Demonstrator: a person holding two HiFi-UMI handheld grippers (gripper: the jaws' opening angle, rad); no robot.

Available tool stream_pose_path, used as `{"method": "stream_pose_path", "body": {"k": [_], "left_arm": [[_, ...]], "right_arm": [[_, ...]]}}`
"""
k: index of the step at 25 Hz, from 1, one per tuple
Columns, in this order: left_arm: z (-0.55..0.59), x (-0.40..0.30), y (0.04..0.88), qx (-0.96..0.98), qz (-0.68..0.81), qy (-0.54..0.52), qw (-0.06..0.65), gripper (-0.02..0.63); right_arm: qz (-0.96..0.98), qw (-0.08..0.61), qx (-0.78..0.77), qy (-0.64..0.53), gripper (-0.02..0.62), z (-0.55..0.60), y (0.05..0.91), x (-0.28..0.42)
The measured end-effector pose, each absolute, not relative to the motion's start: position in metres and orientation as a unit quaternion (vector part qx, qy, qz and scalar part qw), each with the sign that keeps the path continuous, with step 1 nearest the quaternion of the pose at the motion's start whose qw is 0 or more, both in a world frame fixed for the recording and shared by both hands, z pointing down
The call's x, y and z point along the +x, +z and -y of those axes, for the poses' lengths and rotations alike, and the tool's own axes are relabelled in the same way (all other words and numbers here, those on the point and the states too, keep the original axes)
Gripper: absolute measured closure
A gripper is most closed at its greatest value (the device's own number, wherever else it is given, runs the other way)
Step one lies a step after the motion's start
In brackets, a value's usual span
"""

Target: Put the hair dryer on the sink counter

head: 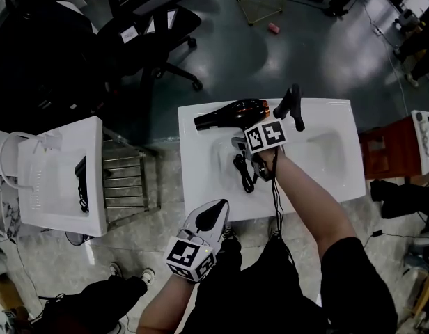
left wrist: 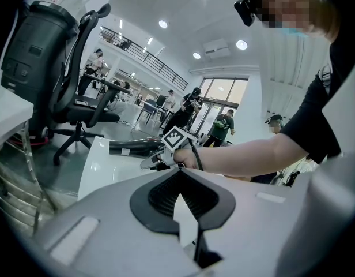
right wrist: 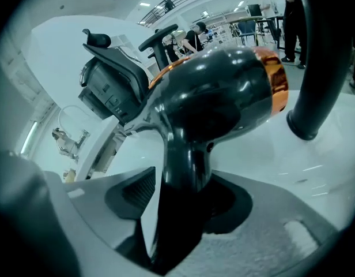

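The black hair dryer [head: 235, 112] with a copper band lies on its side at the back of the white sink counter [head: 200, 193], its black cord [head: 244, 174] trailing toward the basin. My right gripper [head: 244, 143] is at its handle. In the right gripper view the hair dryer [right wrist: 218, 97] fills the frame and its handle stands between the jaws of my right gripper [right wrist: 183, 183], with a bright gap beside the left pad; the jaws are open. My left gripper [head: 211, 218] hovers over the counter's near edge, shut and empty [left wrist: 178, 178].
A black faucet [head: 292, 105] rises behind the basin [head: 326, 152], close to the dryer's rear. A second white sink unit [head: 61, 179] stands at left, with a metal rack [head: 124, 179] between the units. An office chair [head: 145, 26] stands beyond.
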State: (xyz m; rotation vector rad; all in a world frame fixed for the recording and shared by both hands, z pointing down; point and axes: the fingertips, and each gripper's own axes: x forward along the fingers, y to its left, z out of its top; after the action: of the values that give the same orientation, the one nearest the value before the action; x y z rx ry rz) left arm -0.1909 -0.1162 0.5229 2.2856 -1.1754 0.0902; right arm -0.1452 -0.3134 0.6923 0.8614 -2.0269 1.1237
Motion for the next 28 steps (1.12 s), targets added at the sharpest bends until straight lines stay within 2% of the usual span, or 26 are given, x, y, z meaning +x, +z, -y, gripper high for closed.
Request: {"method": "stream_pose_path", "body": {"k": [10, 20, 23, 24, 25, 28], "left_arm": [[0.122, -0.191, 0.516, 0.854, 0.443, 0.03, 0.271, 0.603], [0.128, -0.185, 0.504, 0.856, 0.448, 0.032, 0.255, 0.603], [0.129, -0.181, 0.496, 0.857, 0.451, 0.031, 0.248, 0.603], [0.13, -0.179, 0.493, 0.857, 0.452, 0.031, 0.246, 0.603], [0.13, -0.177, 0.49, 0.857, 0.452, 0.03, 0.243, 0.603], [0.131, -0.17, 0.482, 0.859, 0.453, 0.029, 0.237, 0.603]], "right_arm": [[0.788, 0.295, 0.367, 0.396, 0.35, 0.311, 0.661, -0.117], [0.826, 0.17, 0.388, 0.372, 0.357, 0.285, 0.576, -0.083], [0.843, 0.14, 0.39, 0.344, 0.435, 0.273, 0.545, -0.074], [0.847, 0.129, 0.394, 0.333, 0.527, 0.268, 0.535, -0.071], [0.851, 0.12, 0.397, 0.323, 0.593, 0.264, 0.525, -0.069], [0.862, 0.107, 0.398, 0.295, 0.594, 0.248, 0.501, -0.064]]}}
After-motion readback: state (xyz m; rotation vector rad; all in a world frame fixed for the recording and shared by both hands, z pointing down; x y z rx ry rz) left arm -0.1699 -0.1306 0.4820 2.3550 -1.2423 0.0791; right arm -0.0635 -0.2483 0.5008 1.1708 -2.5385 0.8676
